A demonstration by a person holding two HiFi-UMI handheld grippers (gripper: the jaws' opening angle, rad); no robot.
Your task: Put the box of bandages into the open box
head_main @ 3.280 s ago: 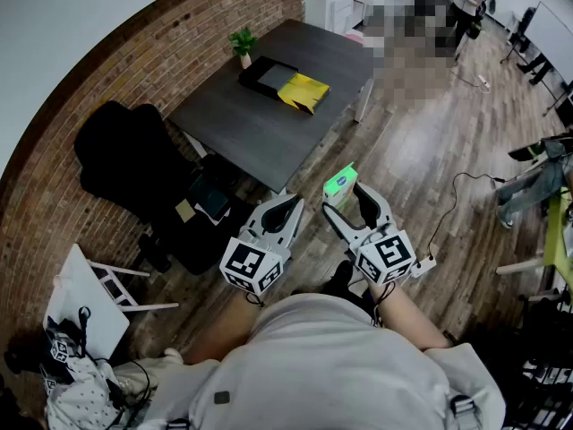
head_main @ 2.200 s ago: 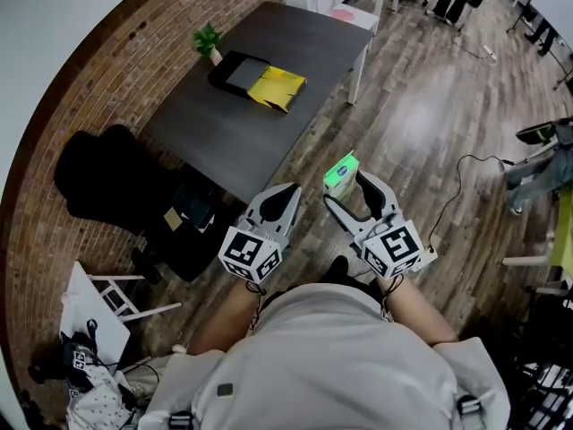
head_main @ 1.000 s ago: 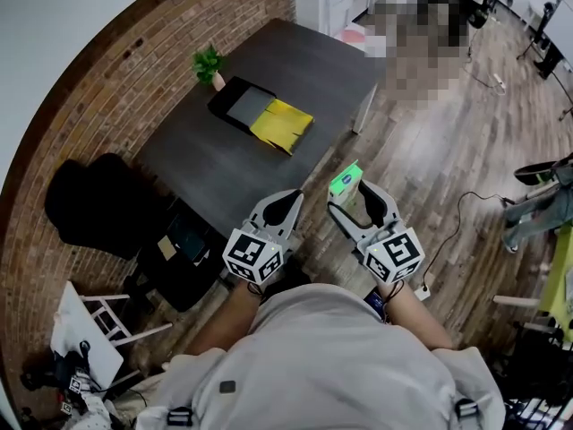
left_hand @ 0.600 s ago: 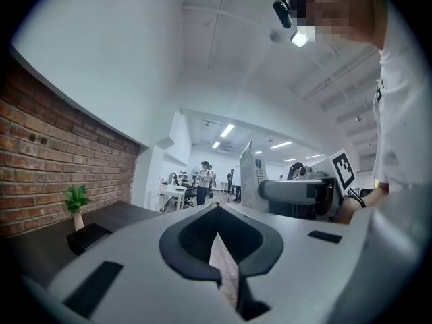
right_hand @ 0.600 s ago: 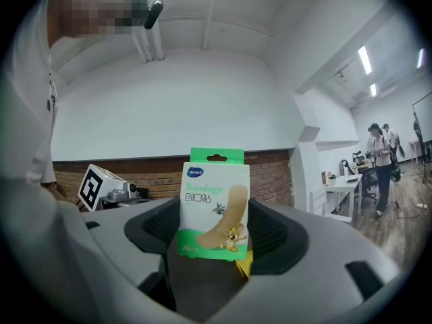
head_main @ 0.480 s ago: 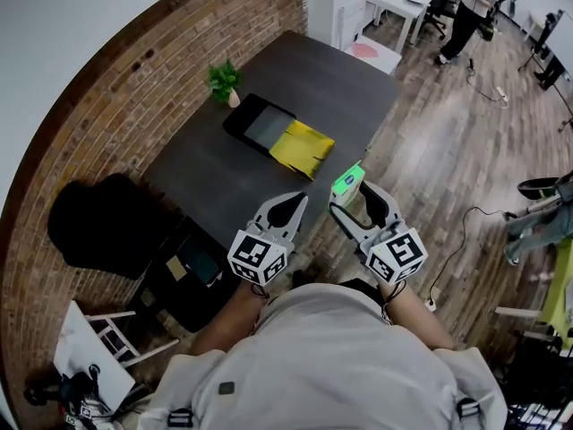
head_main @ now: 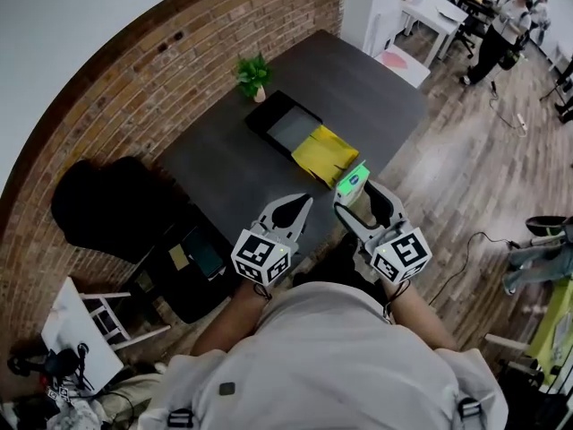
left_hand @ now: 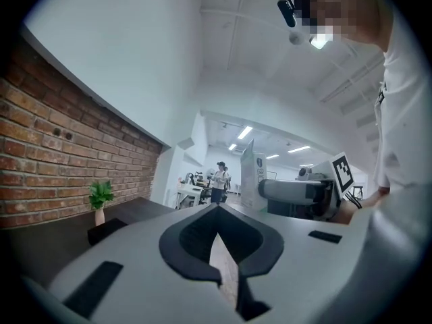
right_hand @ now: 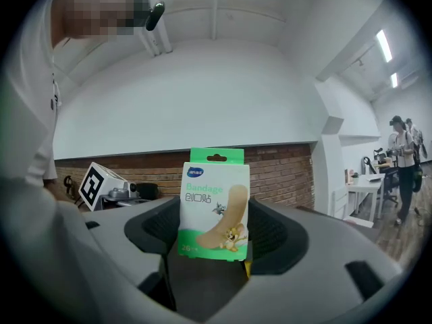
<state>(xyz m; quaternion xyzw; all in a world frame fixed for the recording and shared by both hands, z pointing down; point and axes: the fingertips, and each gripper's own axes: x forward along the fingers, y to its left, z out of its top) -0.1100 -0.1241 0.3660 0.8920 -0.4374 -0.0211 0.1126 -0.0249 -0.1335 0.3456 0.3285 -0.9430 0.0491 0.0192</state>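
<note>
The open box (head_main: 291, 128), black with a grey inside and a yellow flap, lies on the dark table (head_main: 215, 164) ahead of me. The green-and-white box of bandages (head_main: 352, 180) stands upright in my right gripper (head_main: 357, 193), which is shut on it over the table's near right edge. In the right gripper view the bandage box (right_hand: 214, 204) faces the camera between the jaws. My left gripper (head_main: 298, 210) is shut and holds nothing, beside the right one above the table's near edge. Its closed jaws fill the left gripper view, where the bandage box (left_hand: 250, 181) shows to the right.
A small potted plant (head_main: 255, 73) stands just behind the open box. A black chair (head_main: 107, 204) and a white stool (head_main: 94, 316) are to the left along the brick wall. White desks (head_main: 430, 7) and a person (head_main: 506, 21) are far back right, over wooden floor.
I have walked up to the table: it and the open box have come much nearer, and both grippers now reach its near edge. The right gripper has kept hold of the bandage box.
</note>
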